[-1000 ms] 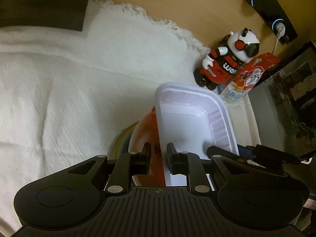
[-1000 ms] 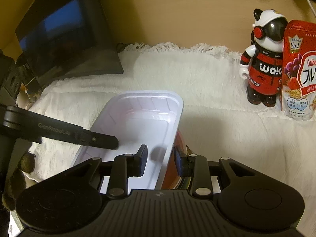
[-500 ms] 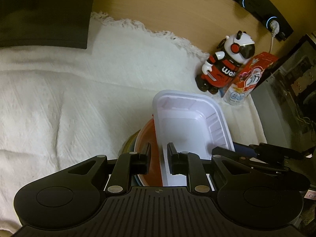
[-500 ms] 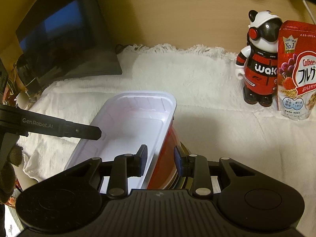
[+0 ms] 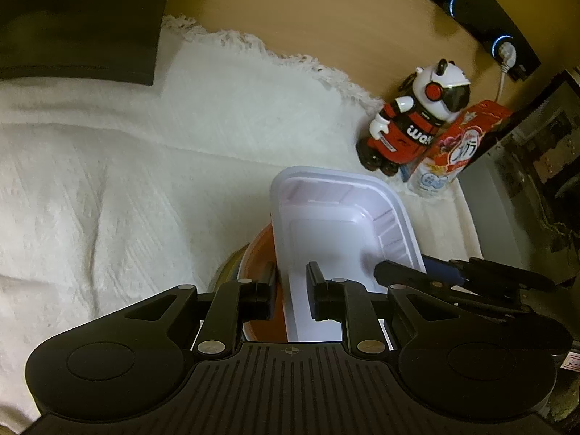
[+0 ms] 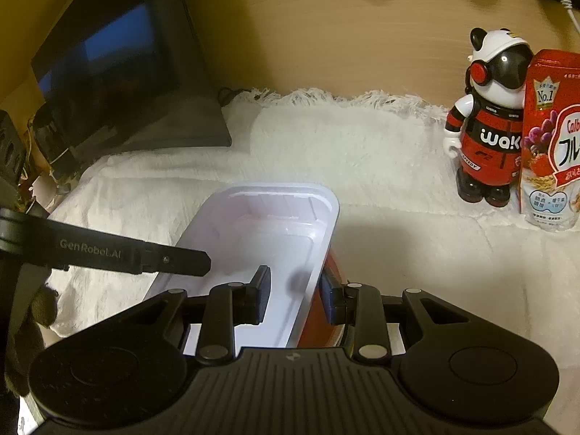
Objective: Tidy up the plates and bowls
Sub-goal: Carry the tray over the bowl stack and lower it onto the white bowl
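Gripping white tray [image 5: 337, 232] by opposite rims, left gripper [image 5: 290, 290] and right gripper [image 6: 295, 290] jaws each pinched narrowly on a wall, steadying it level over red bowl [image 5: 259, 253] for stacking.

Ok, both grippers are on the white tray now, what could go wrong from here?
1. The left gripper and right gripper each straddle one thin wall of the white tray; uneven lifting could twist or flex it loose.
2. The tray sits on a red-orange bowl; it may drag or tip the bowl.
3. The panda figurine and cereal bag stand nearby; a swing that way could topple them.
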